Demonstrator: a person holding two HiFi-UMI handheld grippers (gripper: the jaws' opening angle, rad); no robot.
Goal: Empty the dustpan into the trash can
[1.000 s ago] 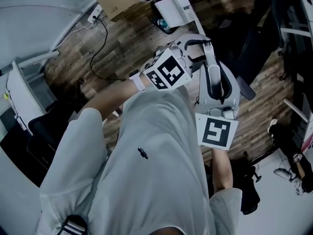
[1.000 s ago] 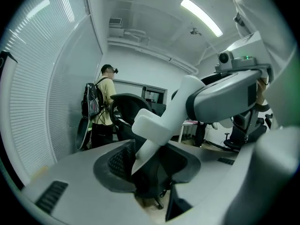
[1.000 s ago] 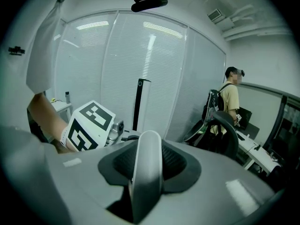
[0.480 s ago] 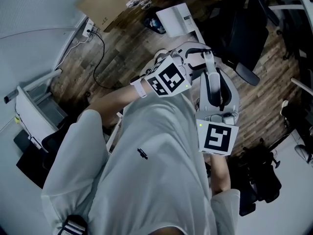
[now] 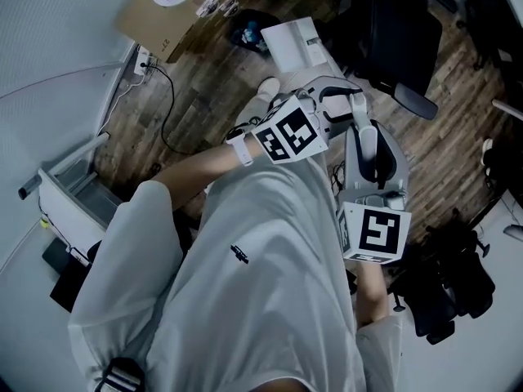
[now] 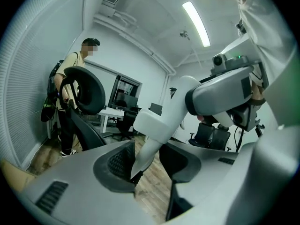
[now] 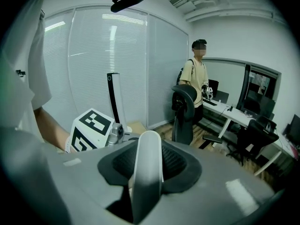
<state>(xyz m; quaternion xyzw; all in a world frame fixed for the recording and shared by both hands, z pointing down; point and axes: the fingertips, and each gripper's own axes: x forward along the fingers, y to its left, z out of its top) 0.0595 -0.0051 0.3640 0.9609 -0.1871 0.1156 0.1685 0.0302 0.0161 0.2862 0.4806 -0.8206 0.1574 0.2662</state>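
Head view is taken up largely by a person in a white shirt [image 5: 261, 284], in front of whom the dustpan [image 5: 292, 41] is held. Its white pan is kept out over the wooden floor [image 5: 204, 88], and its handle is run back toward the two grippers. A dark trash can [image 5: 245, 31] is seen just beside the pan, on the left gripper's side; whether the two touch cannot be told. A cardboard box [image 5: 163, 15] lies farther out from the dustpan on that same side, and a black office chair [image 5: 392, 31] stands on the pan's opposite side.

In the right gripper view the rounded white handle [image 7: 147, 149] is clamped upright between the jaws of the right gripper [image 7: 146, 182].

In the left gripper view the jaws of the left gripper [image 6: 149, 170] are held apart. A tapered white tip [image 6: 140, 158] is laid against one pad only, with floor showing through the gap to the other. Whether this tip belongs to the dustpan cannot be told. A standing person [image 7: 197, 78] is seen well beyond the handle.
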